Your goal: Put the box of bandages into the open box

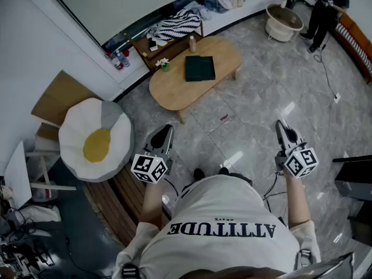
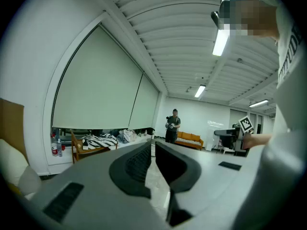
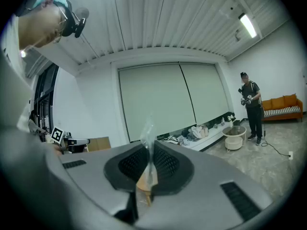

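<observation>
A dark green flat box (image 1: 200, 68) lies on the oval wooden table (image 1: 174, 89), far ahead of both grippers. A seam runs down its middle, and I cannot tell whether it is open. I cannot pick out a box of bandages in any view. My left gripper (image 1: 167, 128) (image 2: 153, 145) is held level at waist height over the floor, its jaws a narrow gap apart with nothing between them. My right gripper (image 1: 280, 122) (image 3: 147, 145) is held level too, with its jaws together. A thin clear sliver (image 3: 147, 128) stands up at their tips, and I cannot tell what it is.
On the table stand a small bottle (image 1: 192, 43) and a flower pot (image 1: 165, 65). An egg-shaped cushion (image 1: 96, 138) lies at my left. Behind the table is a wooden rack (image 1: 165, 36) with striped cloth. At the far right stand a round white stool (image 1: 283, 22) and another person (image 1: 324, 7).
</observation>
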Action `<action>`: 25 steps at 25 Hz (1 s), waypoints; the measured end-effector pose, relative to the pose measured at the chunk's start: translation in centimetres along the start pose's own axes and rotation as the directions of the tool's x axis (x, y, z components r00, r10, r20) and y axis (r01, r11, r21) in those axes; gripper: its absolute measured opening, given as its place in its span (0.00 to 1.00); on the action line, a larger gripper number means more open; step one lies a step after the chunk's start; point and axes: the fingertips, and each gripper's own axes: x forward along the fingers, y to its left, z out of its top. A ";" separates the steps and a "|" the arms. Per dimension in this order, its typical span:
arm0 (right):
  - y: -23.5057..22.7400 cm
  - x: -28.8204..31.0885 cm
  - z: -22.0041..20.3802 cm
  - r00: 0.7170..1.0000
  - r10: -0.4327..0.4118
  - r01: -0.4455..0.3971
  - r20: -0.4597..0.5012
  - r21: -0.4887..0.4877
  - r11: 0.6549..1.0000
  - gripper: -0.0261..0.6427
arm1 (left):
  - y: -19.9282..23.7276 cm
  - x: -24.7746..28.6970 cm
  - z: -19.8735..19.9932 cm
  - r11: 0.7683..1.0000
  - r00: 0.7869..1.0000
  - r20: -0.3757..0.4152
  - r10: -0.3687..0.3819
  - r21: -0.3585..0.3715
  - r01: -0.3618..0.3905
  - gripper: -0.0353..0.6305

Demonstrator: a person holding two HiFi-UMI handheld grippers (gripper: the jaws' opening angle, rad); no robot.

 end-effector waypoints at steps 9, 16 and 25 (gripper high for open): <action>-0.3 -0.1 0.3 1.000 0.004 -0.004 0.008 -0.002 1.000 0.09 | -0.2 0.2 0.1 1.000 1.000 -0.001 -0.001 0.006 0.001 0.12; -0.6 -0.3 0.3 1.000 0.015 -0.015 0.005 -0.004 1.000 0.09 | -1.0 0.4 -0.2 1.000 1.000 -0.012 0.001 0.009 -0.001 0.12; -1.2 -0.4 0.7 0.999 0.043 -0.043 -0.001 -0.017 0.999 0.09 | -2.5 0.9 -0.3 1.000 1.000 -0.019 0.009 0.018 -0.009 0.12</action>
